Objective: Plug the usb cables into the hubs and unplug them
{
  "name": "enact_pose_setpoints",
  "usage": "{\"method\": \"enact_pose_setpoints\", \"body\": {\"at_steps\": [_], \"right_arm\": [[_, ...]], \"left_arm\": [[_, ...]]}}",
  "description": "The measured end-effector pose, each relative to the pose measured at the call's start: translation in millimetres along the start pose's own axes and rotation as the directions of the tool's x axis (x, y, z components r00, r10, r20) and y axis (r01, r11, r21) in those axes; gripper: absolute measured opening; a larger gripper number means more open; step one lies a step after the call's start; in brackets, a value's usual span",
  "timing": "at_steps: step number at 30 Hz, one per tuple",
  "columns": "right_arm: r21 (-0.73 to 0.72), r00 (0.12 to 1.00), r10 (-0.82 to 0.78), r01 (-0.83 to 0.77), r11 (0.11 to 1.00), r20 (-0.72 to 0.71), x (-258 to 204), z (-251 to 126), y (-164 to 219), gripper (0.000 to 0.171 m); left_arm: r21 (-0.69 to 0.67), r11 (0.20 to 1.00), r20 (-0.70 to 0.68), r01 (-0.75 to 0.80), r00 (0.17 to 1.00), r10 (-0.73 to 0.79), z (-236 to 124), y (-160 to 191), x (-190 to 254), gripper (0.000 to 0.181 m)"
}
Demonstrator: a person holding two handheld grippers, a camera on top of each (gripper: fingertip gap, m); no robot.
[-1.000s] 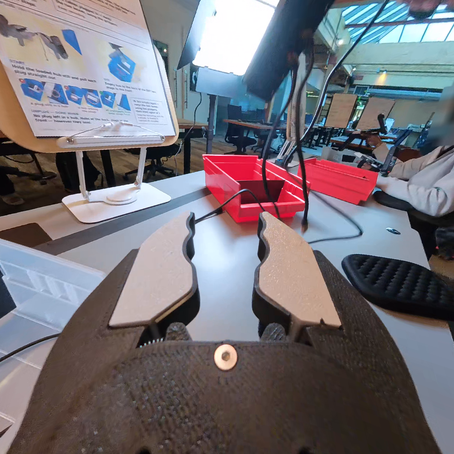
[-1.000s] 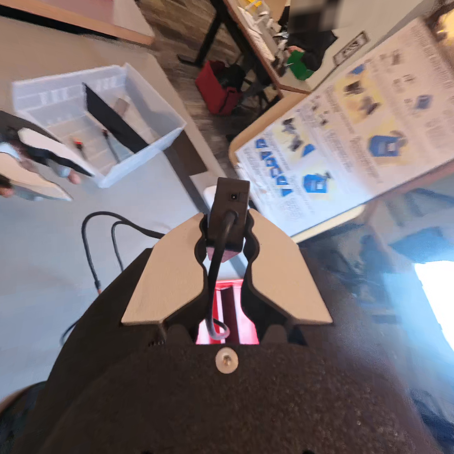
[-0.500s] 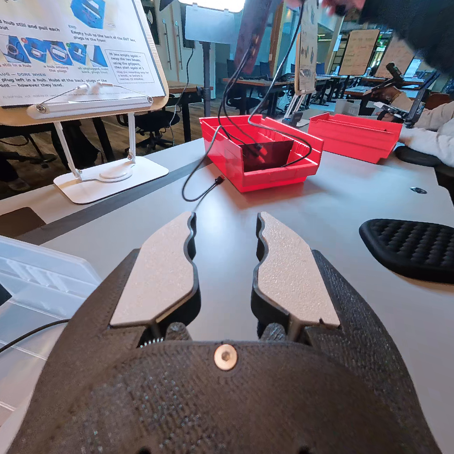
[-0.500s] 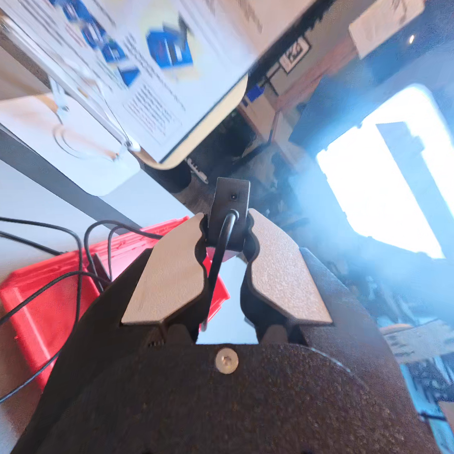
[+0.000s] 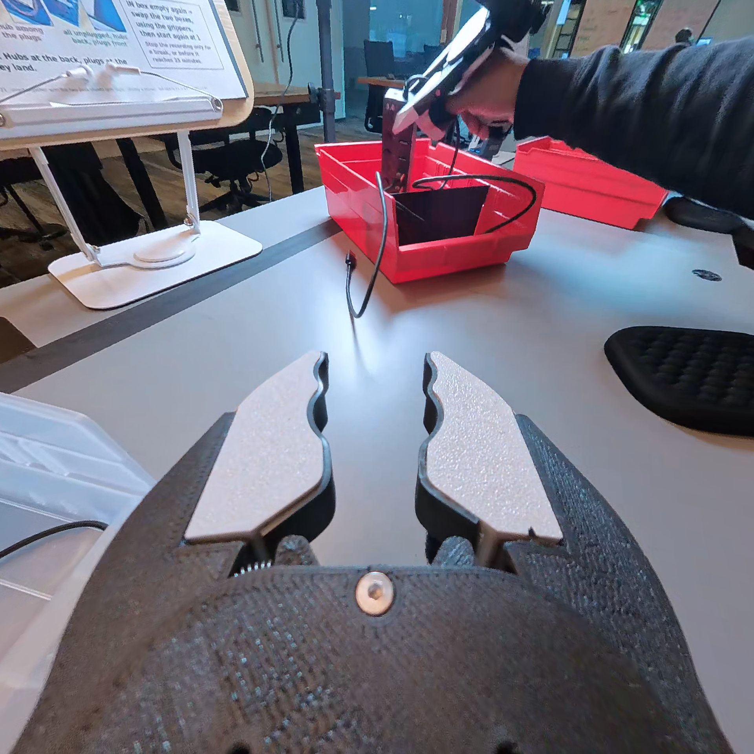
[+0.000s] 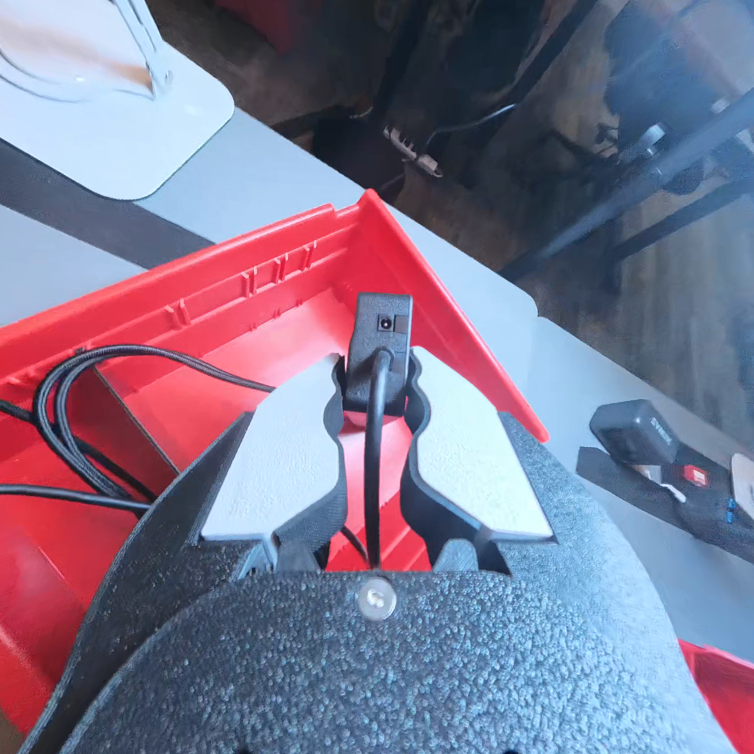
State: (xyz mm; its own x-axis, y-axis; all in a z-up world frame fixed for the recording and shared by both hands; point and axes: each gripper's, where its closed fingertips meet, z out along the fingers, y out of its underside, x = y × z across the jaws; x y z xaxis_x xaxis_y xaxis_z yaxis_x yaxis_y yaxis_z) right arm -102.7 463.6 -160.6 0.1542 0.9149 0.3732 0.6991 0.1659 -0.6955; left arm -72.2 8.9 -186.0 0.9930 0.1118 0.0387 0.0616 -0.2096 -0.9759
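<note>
- The black USB hub (image 6: 379, 351) is clamped at its cabled end between the fingers of the right tongs (image 6: 377, 367); it stands nearly upright, its far end reaching down into the red bin (image 6: 261, 281) near a back corner.
- The hub's own cable (image 6: 373, 461) runs back between the right tongs' fingers towards their base.
- Braided black cables (image 6: 134, 355) loop to the left of the right tongs, over a dark divider inside the bin.
- In the left wrist view, one cable (image 5: 377, 240) spills over the bin's near wall and its plug (image 5: 351, 259) lies on the grey table (image 5: 530, 326), just beside the bin.
- The left tongs (image 5: 374, 367) hover spread wide and empty, low over bare table, with open surface between them and the bin ahead.
- A black textured pad (image 5: 689, 379) lies to their right, a clear bin (image 5: 53, 461) hard by their left finger.
- A white document stand (image 5: 159, 257) sits ahead to the left, a second red bin (image 5: 583, 183) ahead to the right.
</note>
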Motion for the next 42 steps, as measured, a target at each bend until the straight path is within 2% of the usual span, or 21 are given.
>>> {"method": "enact_pose_setpoints", "body": {"at_steps": [2, 5, 8, 10, 12, 14, 16, 17, 20, 22, 24, 27, 30, 36, 42], "right_arm": [[-0.013, 0.999, -0.016, 0.015, 1.0, -0.048, 12, 0, -2, 0.028], [-0.016, 0.99, -0.044, 0.042, 0.999, -0.133, 37, -14, -15, 0.052], [0.051, 0.985, -0.005, 0.014, 0.999, -0.175, 58, -45, -42, 0.055], [0.08, 0.988, -0.019, 0.032, 0.996, -0.156, 56, -67, -58, 0.055], [0.088, 0.996, -0.056, 0.062, 0.994, -0.066, 31, -82, -67, 0.052], [0.053, 0.991, -0.101, 0.096, 0.994, 0.094, -16, -91, -63, 0.052], [-0.031, 0.952, -0.175, 0.189, 0.982, 0.253, -71, -92, -42, 0.053], [-0.079, 0.93, -0.23, 0.262, 0.962, 0.287, -92, -89, -28, 0.056], [-0.219, 0.88, -0.36, 0.435, 0.874, 0.31, -133, -64, 18, 0.061], [-0.277, 0.873, -0.388, 0.467, 0.84, 0.295, -149, -43, 36, 0.064], [-0.31, 0.876, -0.429, 0.48, 0.821, 0.22, -151, -24, 40, 0.064], [-0.337, 0.881, -0.469, 0.463, 0.82, 0.07, -137, -4, 32, 0.056], [-0.325, 0.852, -0.522, 0.487, 0.811, -0.027, -122, -1, 21, 0.02], [-0.199, 0.905, -0.425, 0.417, 0.887, 0.005, -108, -34, -15, 0.01], [-0.08, 0.96, -0.281, 0.279, 0.957, -0.01, -53, -55, -55, 0.009]], "left_arm": [[-0.015, 1.0, 0.001, -0.003, 1.0, 0.003, 2, 4, 0, 0.044], [-0.026, 1.0, -0.002, 0.0, 1.0, 0.0, 3, 6, 0, 0.044], [-0.026, 1.0, -0.004, 0.004, 1.0, -0.004, 3, 6, 0, 0.044], [-0.03, 1.0, -0.007, 0.006, 1.0, -0.006, 3, 7, 1, 0.044], [-0.029, 1.0, -0.01, 0.002, 1.0, -0.002, 3, 6, 3, 0.044], [-0.028, 1.0, -0.015, -0.004, 1.0, 0.004, 4, 5, 5, 0.044], [-0.028, 1.0, -0.018, -0.011, 1.0, 0.011, 4, 4, 7, 0.044], [-0.027, 1.0, -0.018, -0.015, 1.0, 0.014, 3, 4, 7, 0.044], [-0.026, 0.999, -0.019, -0.02, 1.0, 0.019, 2, 3, 9, 0.043], [-0.026, 0.999, -0.016, -0.023, 1.0, 0.022, 1, 3, 8, 0.043], [-0.031, 0.999, -0.012, -0.023, 1.0, 0.023, 1, 4, 7, 0.043], [-0.037, 0.999, -0.009, -0.015, 1.0, 0.015, 1, 6, 4, 0.042], [-0.042, 0.999, -0.002, -0.016, 1.0, 0.016, 0, 7, 3, 0.041], [-0.057, 0.998, -0.007, -0.008, 1.0, 0.008, 3, 11, 2, 0.04], [-0.084, 0.996, -0.009, -0.017, 1.0, 0.017, 6, 17, 4, 0.039]]}}
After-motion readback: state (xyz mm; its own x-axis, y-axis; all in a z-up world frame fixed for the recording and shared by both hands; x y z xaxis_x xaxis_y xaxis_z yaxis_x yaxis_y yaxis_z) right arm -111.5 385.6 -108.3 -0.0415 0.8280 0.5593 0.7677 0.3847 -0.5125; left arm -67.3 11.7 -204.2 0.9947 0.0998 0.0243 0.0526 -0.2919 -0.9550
